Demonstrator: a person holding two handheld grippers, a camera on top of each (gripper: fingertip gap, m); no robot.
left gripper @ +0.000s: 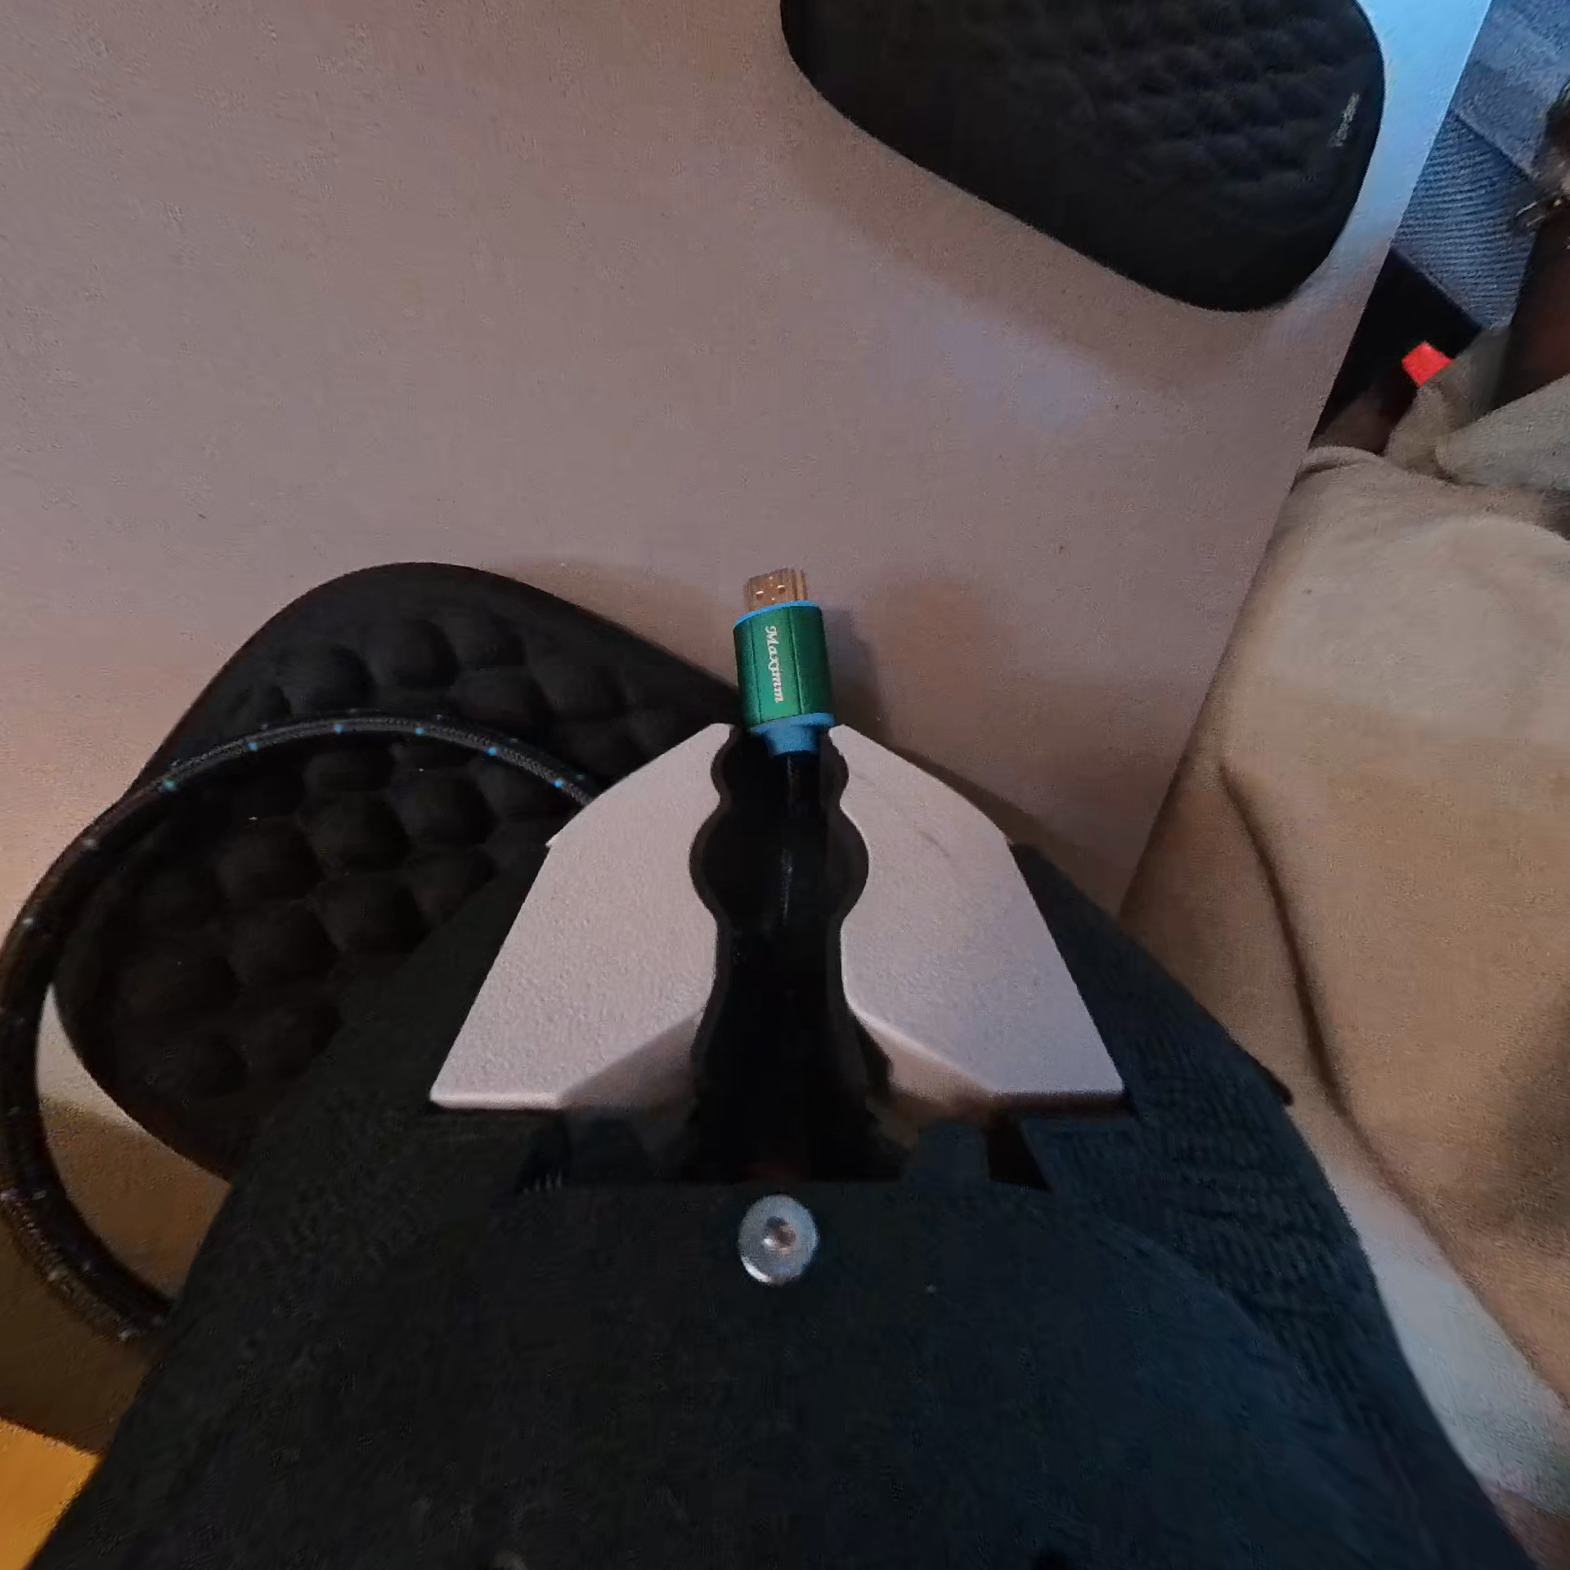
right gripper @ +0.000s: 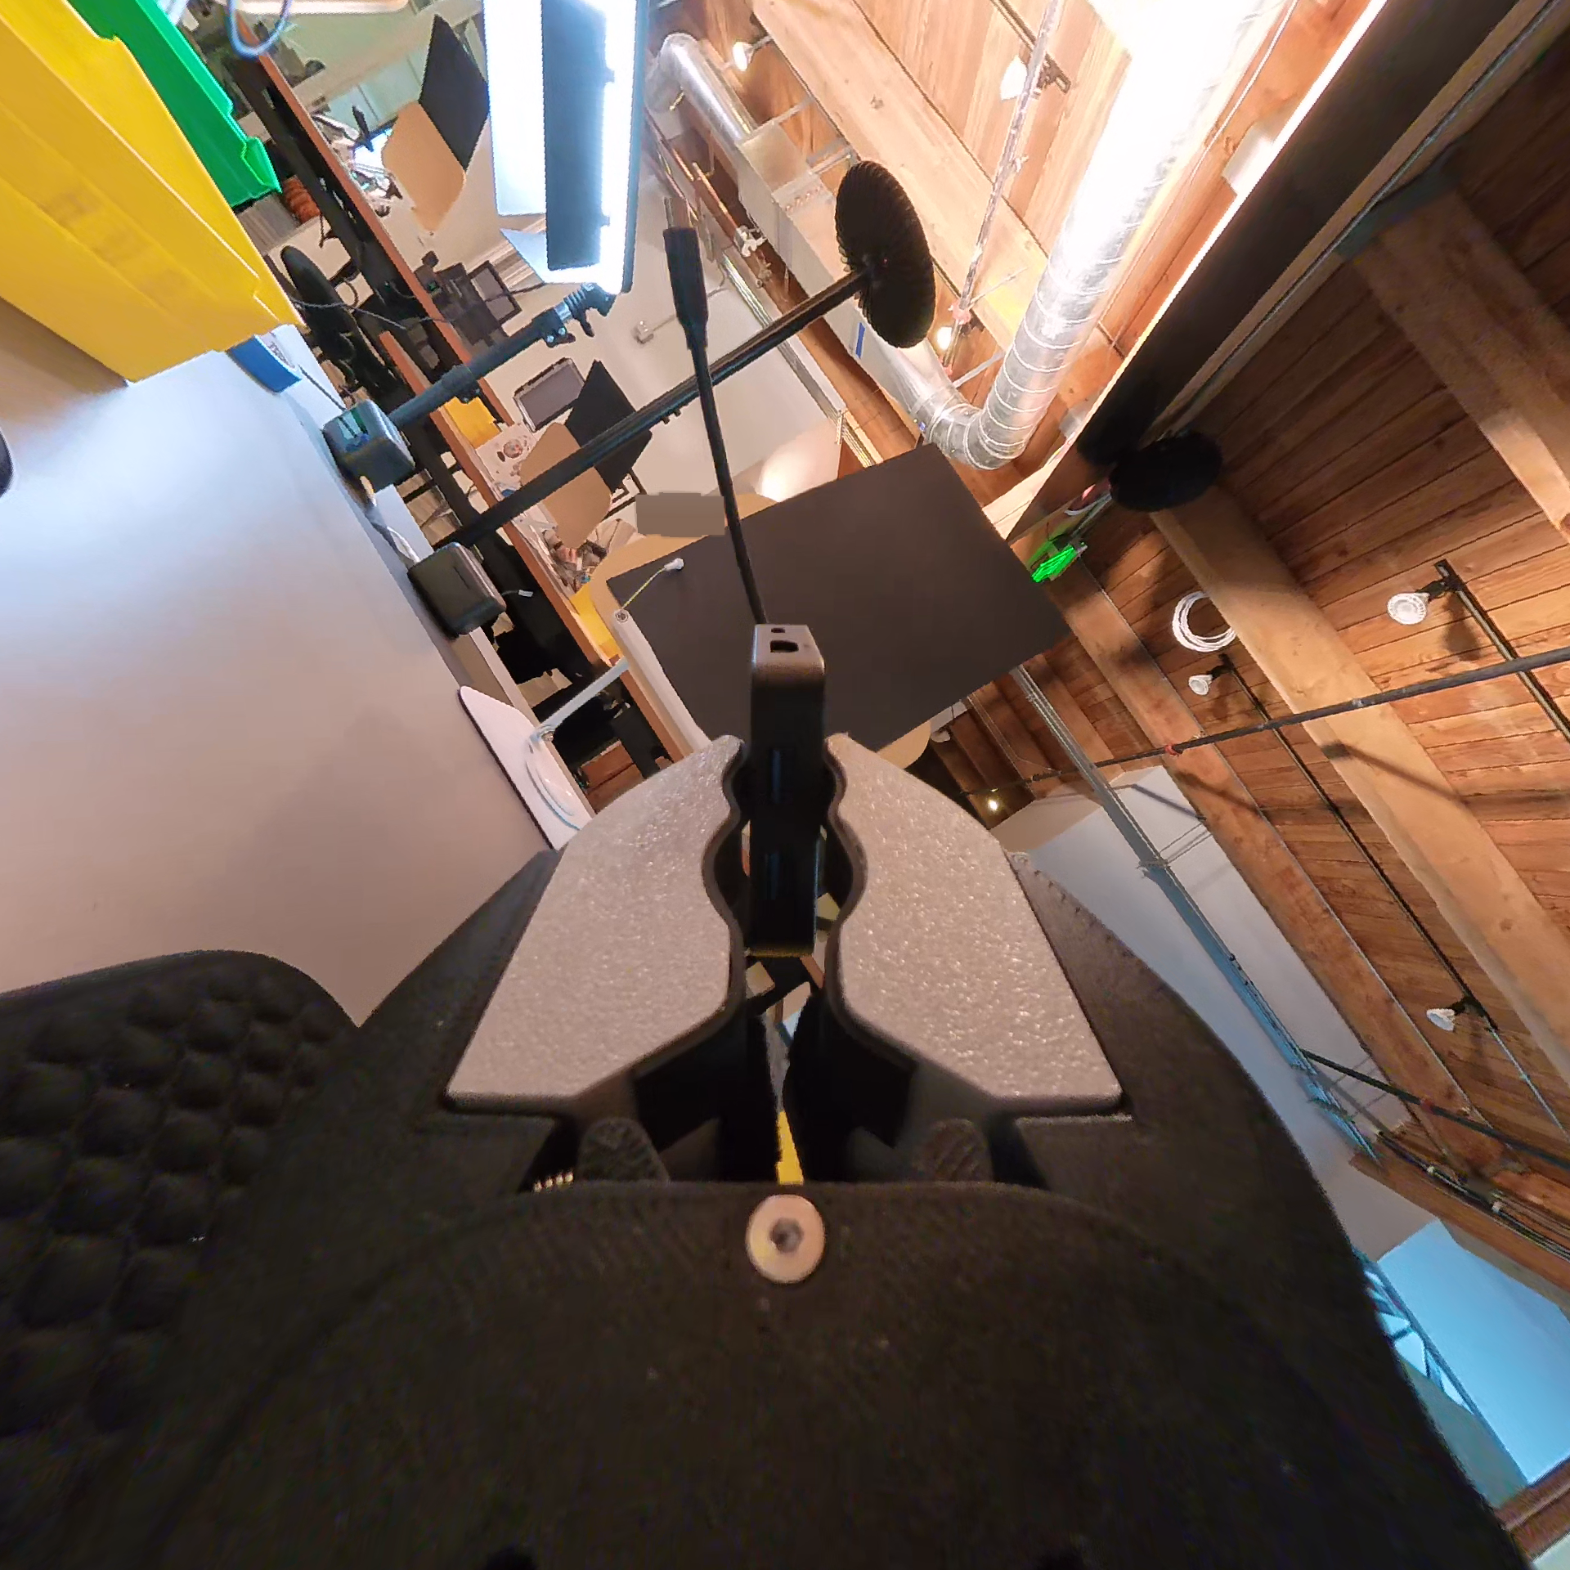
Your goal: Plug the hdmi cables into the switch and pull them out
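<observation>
In the left wrist view my left gripper (left gripper: 782, 748) is shut on a black braided HDMI cable (left gripper: 280, 748) just behind its green plug (left gripper: 780, 671). The plug's gold tip (left gripper: 771, 590) sticks out past the fingertips, bare, over the pale table (left gripper: 425, 340). The cable loops away to the left over a black pad. In the right wrist view my right gripper (right gripper: 786, 756) is shut on the black HDMI switch (right gripper: 786, 765), held on edge, tilted up toward the room. A thin black lead (right gripper: 722, 459) with a black plug (right gripper: 684, 255) rises from the switch's far end. The plug and switch are apart.
A black dimpled pad (left gripper: 297, 849) lies left under the cable and another (left gripper: 1104, 127) at the far right of the table. A person's beige sleeve (left gripper: 1359, 849) is at the right. Yellow and green bins (right gripper: 110, 170), light stands and desks fill the right view's background. Across from one pair of fingers to the other is roughly 30 cm.
</observation>
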